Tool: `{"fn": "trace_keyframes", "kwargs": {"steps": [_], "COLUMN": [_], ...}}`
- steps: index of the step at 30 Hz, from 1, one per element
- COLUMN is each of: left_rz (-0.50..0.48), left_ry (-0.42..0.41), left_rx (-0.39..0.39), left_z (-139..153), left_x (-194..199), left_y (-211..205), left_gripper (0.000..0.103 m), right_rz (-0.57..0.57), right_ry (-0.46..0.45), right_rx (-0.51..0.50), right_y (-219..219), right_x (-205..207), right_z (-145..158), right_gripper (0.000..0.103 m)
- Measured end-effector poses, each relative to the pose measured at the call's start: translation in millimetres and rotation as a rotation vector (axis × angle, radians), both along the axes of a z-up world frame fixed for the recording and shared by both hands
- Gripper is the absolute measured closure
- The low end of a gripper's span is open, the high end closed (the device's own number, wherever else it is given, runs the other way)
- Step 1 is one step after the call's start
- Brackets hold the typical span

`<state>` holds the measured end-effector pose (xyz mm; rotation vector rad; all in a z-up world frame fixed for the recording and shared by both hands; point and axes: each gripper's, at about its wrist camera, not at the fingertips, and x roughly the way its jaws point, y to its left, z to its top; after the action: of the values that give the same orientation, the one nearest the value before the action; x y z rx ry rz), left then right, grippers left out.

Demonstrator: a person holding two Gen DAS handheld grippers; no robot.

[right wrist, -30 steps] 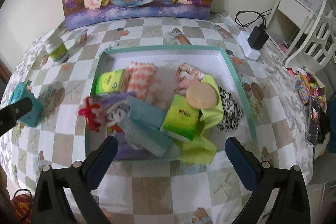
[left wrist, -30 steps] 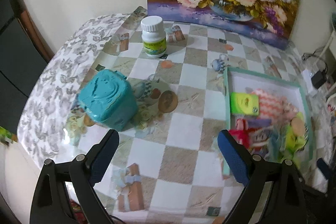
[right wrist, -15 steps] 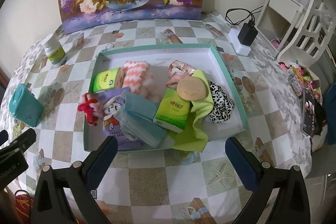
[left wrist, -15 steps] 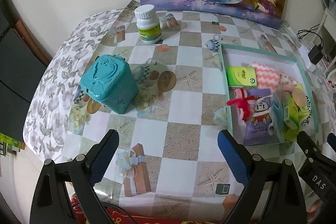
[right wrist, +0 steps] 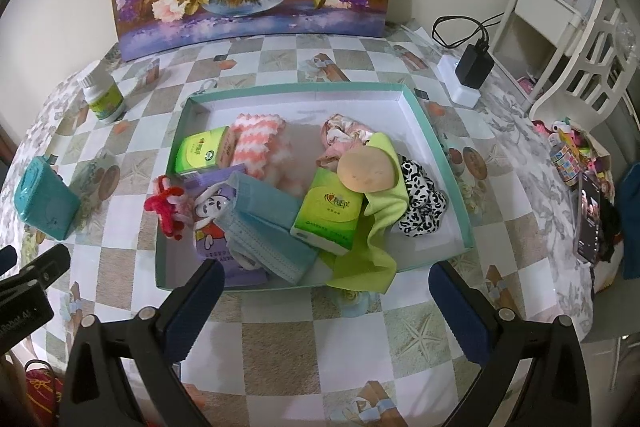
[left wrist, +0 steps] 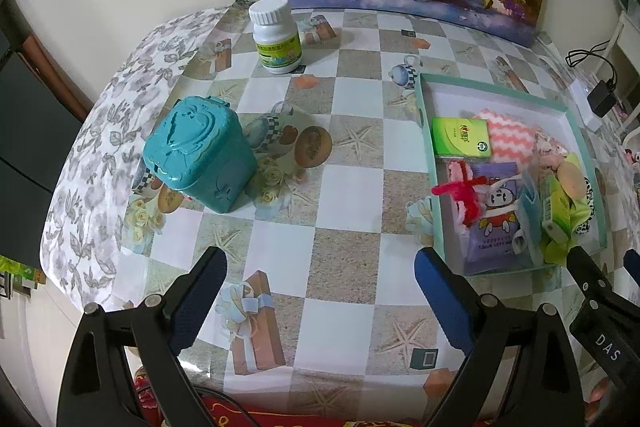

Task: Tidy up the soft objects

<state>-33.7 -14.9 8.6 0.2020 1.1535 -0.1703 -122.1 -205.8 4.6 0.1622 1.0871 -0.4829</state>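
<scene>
Both your grippers have drawn back from the table since a second ago; left gripper [left wrist: 318,291] and right gripper [right wrist: 324,305] hang spread and empty. Soft items sit heaped in the teal tray [right wrist: 448,163]. Descend slowly on the face mask [right wrist: 268,227].

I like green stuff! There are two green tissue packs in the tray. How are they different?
One tissue pack sits near the tray's back left corner, beside the pink zigzag cloth. The other tissue pack is nearer the front middle, tilted, resting on the blue mask and the green cloth. The round beige puff touches only the second. Both are green with a red logo.
</scene>
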Motion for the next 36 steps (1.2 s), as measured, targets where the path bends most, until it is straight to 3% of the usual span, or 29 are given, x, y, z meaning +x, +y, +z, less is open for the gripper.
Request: {"fn": "trace_keyframes", "kwargs": {"steps": [36], "left_rz": [-0.002], "left_ry": [0.013], "left_rx": [0.000], "left_z": [-2.4], "left_x": [2.2], "left_y": [1.0], "left_gripper": [0.008], "right_rz": [0.003], "right_ry": [0.017], "right_rx": [-0.004], "right_y": [-1.7], "right_x": [1.1], "right_z": [-4.1], "right_gripper": [0.000]}}
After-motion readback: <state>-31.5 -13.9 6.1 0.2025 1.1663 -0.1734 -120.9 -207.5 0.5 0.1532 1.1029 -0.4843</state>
